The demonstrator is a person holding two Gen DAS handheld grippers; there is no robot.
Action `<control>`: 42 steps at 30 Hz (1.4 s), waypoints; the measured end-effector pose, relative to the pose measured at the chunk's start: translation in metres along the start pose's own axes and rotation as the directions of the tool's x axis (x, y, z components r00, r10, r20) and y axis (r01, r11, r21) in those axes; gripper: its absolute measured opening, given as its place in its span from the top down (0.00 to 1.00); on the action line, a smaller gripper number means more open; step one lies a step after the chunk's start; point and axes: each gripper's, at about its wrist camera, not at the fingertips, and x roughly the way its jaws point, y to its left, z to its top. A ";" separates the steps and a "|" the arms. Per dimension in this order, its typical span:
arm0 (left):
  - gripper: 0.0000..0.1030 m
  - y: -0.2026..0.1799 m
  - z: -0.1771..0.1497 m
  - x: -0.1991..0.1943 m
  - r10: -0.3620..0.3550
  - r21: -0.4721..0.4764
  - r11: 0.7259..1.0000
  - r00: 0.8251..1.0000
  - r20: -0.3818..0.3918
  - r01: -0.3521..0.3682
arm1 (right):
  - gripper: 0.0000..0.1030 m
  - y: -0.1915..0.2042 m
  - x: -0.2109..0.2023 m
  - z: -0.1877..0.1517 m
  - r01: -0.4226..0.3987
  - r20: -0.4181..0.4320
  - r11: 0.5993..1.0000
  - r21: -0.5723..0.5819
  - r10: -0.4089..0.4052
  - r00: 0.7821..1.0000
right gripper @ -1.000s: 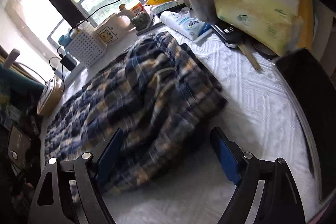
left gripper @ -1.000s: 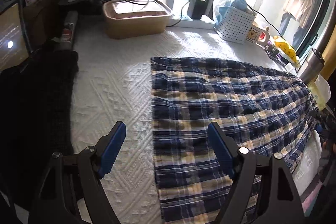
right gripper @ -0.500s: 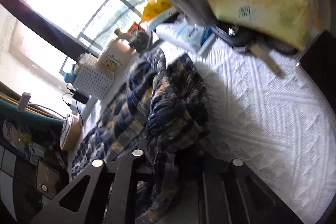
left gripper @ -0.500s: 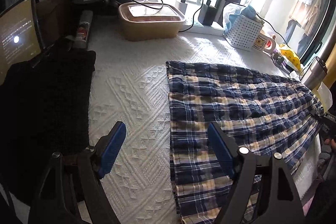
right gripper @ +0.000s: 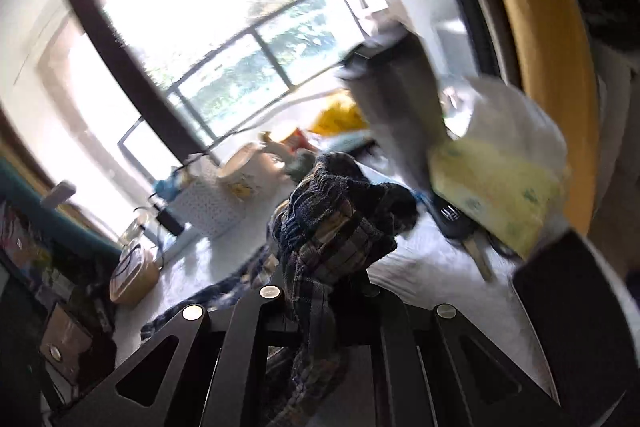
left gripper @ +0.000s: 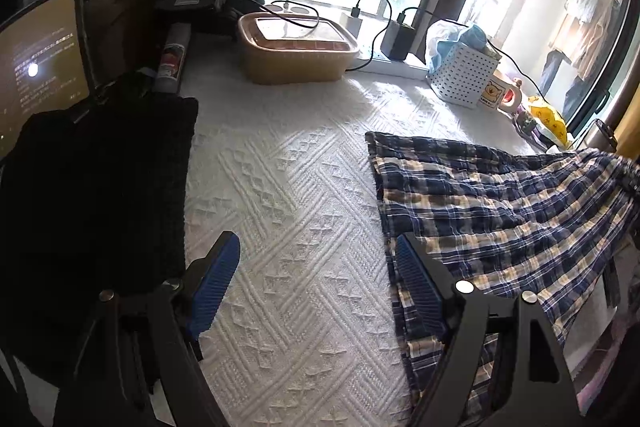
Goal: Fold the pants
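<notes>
Closure of the right gripper (right gripper: 320, 291) on the waistband of the plaid pants (left gripper: 500, 211), open a second ago, has raised that end off the white-covered desk (left gripper: 288, 211), starting the fold; left gripper (left gripper: 316, 283) fingers remain apart, empty.

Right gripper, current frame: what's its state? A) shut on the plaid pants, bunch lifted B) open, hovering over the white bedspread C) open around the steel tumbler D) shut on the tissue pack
A: in the right wrist view the right gripper has its jaws closed together with a bunch of the plaid pants pinched between them and raised off the white bedspread.
</notes>
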 end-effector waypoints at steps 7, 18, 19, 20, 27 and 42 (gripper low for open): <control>0.22 0.006 -0.002 -0.005 -0.014 -0.012 1.000 1.000 0.014 0.014 | 0.91 0.089 -0.003 -0.014 -0.087 -0.025 0.971 -0.224 0.084 0.996; 0.22 0.023 -0.011 -0.015 -0.011 -0.047 0.999 1.000 0.030 0.012 | 0.91 0.216 0.038 -0.099 -0.252 -0.222 0.827 -0.502 0.158 0.962; 0.22 0.025 -0.012 -0.016 -0.008 -0.051 0.999 0.999 0.031 0.010 | 0.91 0.226 0.044 -0.112 -0.270 -0.253 0.809 -0.523 0.155 0.955; 0.22 0.027 -0.012 -0.017 -0.005 -0.055 0.998 0.999 0.032 0.007 | 0.91 0.233 0.051 -0.123 -0.285 -0.281 0.796 -0.534 0.151 0.948; 0.22 0.037 -0.016 -0.020 0.013 -0.075 0.997 0.999 0.031 -0.011 | 0.91 0.267 0.074 -0.198 -0.410 -0.477 0.699 -0.586 0.110 0.872; 0.22 0.019 -0.002 -0.020 0.049 -0.011 0.999 0.998 0.044 -0.048 | 0.15 0.269 0.042 -0.226 -0.561 -0.547 0.546 -0.622 0.210 0.810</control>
